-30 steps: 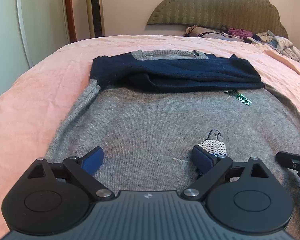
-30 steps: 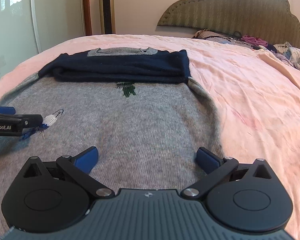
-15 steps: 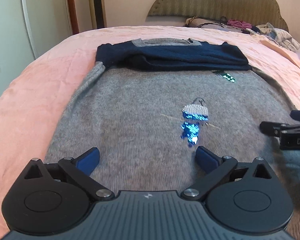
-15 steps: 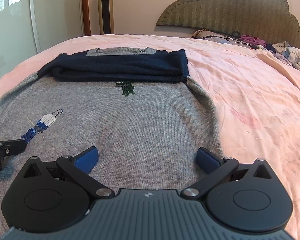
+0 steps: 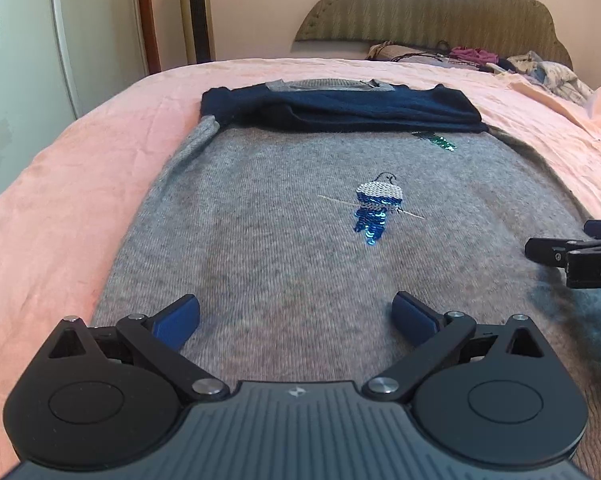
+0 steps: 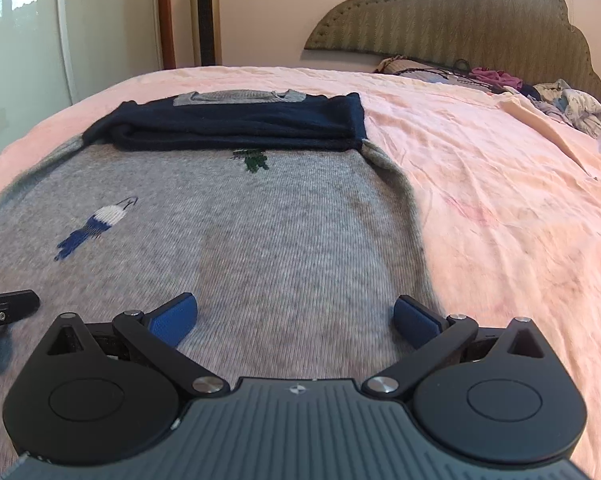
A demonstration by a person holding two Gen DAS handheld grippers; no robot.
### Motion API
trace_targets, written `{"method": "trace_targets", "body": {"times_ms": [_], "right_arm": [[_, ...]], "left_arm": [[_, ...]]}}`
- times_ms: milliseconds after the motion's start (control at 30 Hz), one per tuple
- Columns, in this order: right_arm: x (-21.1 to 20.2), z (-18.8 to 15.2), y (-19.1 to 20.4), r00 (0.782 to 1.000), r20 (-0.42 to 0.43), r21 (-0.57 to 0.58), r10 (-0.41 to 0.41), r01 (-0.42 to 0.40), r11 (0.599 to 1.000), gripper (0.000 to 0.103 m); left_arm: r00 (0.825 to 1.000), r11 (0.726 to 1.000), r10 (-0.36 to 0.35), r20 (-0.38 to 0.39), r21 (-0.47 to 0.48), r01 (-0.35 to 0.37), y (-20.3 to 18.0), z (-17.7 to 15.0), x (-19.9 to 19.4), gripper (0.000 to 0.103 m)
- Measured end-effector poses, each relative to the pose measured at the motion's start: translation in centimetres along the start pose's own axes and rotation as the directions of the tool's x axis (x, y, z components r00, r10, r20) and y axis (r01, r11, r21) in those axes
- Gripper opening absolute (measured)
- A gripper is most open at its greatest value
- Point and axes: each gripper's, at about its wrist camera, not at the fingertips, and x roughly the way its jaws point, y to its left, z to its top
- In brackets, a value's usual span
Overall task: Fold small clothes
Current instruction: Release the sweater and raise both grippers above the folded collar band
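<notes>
A grey knitted sweater (image 5: 284, 248) (image 6: 268, 248) lies flat on the pink bed. Its navy sleeves (image 5: 340, 110) (image 6: 236, 124) are folded across the top near the grey collar. A blue and white sequin patch (image 5: 374, 208) (image 6: 90, 230) sits on its front, and a green one (image 5: 440, 142) (image 6: 254, 160) lies just under the sleeves. My left gripper (image 5: 296, 314) hovers open over the sweater's lower left part, nothing between its fingers. Over the lower right part, near the garment's right edge, my right gripper (image 6: 296, 316) is open and empty too. Each gripper's tip shows at the edge of the other's view.
The pink bedsheet (image 6: 500, 208) spreads wide to the right. A pile of loose clothes (image 5: 540, 70) (image 6: 560, 100) lies by the padded headboard (image 5: 432, 16). A tall fan tower (image 5: 196, 12) and a pale wardrobe door (image 5: 96, 28) stand past the bed's far left side.
Both grippers have drawn back toward the sweater's hem, the left one more. The sequin patch, first at the left gripper's right finger, now lies well ahead of it. The left jaws widened slightly.
</notes>
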Motion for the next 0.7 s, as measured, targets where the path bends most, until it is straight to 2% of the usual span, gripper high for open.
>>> {"method": "trace_targets", "body": {"times_ms": [167, 300, 367, 400, 467, 533, 600, 633, 700], "right_arm": [[-1.3, -0.6, 0.2, 1.000, -0.006, -0.022, -0.005, 0.004, 1.000, 0.103], [-2.9, -2.2, 0.7, 0.999, -0.013, -0.060, 0.052, -0.053, 0.997, 0.103], [-3.5, -2.4, 1.1, 0.999, -0.013, -0.079, 0.050, -0.051, 0.996, 0.103], [-3.6, -1.8, 1.1, 0.997, -0.039, -0.075, 0.060, -0.062, 0.995, 0.103], [-3.9, 0.3, 1.1, 0.994, -0.046, -0.053, 0.103, -0.106, 0.993, 0.103], [-4.0, 2.8, 1.2, 0.990, 0.021, -0.034, 0.137, -0.136, 0.990, 0.103], [-2.7, 4.8, 1.6, 0.990, 0.048, -0.042, 0.132, -0.130, 0.991, 0.103], [-1.5, 5.4, 1.8, 0.992, 0.034, -0.043, 0.118, -0.117, 0.992, 0.103], [1.7, 5.3, 2.1, 0.997, -0.041, -0.052, 0.063, -0.066, 0.997, 0.103]], "left_arm": [[1.000, 1.000, -0.001, -0.014, 0.023, 0.002, -0.1, -0.7, -1.2, 0.103], [1.000, 1.000, -0.012, -0.007, 0.021, 0.012, 0.2, -1.7, -2.1, 0.103], [0.998, 1.000, -0.027, -0.055, -0.012, 0.026, 0.3, -0.7, -2.3, 0.103], [0.996, 0.998, -0.060, -0.068, -0.029, 0.058, 0.3, 0.1, -2.4, 0.103], [0.994, 0.994, -0.104, -0.032, -0.029, 0.103, 0.2, 1.6, -2.3, 0.103], [0.999, 0.999, -0.047, -0.015, 0.009, 0.047, -0.6, 2.8, -1.0, 0.103], [0.999, 0.999, -0.031, -0.037, 0.019, 0.032, -0.7, 3.4, 1.0, 0.103], [0.998, 1.000, -0.004, -0.062, 0.021, 0.005, -0.7, 3.4, 2.1, 0.103], [1.000, 1.000, -0.008, -0.027, 0.014, 0.008, 0.1, 2.7, 2.8, 0.103]]}}
